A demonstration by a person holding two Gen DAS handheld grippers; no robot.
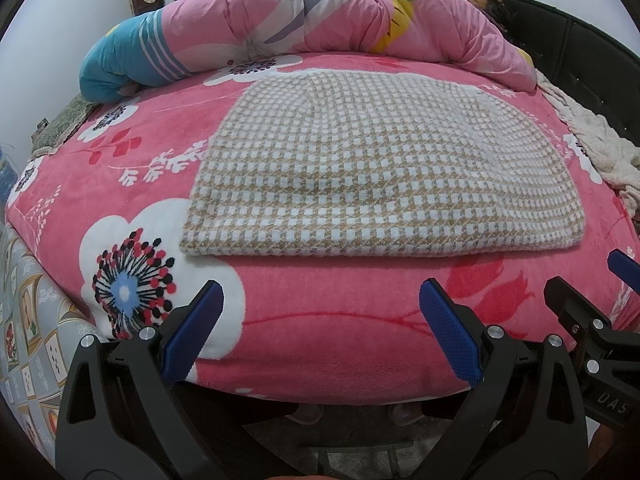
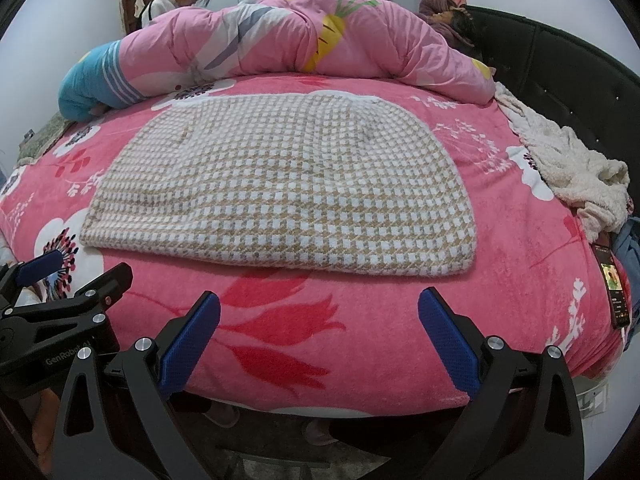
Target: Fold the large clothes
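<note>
The checked garment [image 1: 380,164] lies flat on the pink floral bed cover [image 1: 320,340], already doubled over by the look of it, w/ its folded near edge running left-right, i.e. long axis across the bed and square to both grippers. It sits straight ahead of them, a bit further in from the bed's near edge, not touching either. Left gripper [image 1: 320,334] hangs low at the bed edge, jaws wide, nothing between them; from its view the near edge spans from about its left finger to well past its right one, so it's nearer the garment's left corner. Right gripper [image 2: 320,334] is just beside it, same height, also spread wide and empty, pointing at the middle-to-right stretch of that edge, nearer the right corner [image 2: 464,268]. Both are aimed level, forward along the bed. My guess: each goes fwd to its own near corner, then lifts it toward the far side, where the bunched pink quilt [image 1: 340,16] lies. A phone [image 2: 614,288] lies at the right edge of the bed, clear of the garment.
</note>
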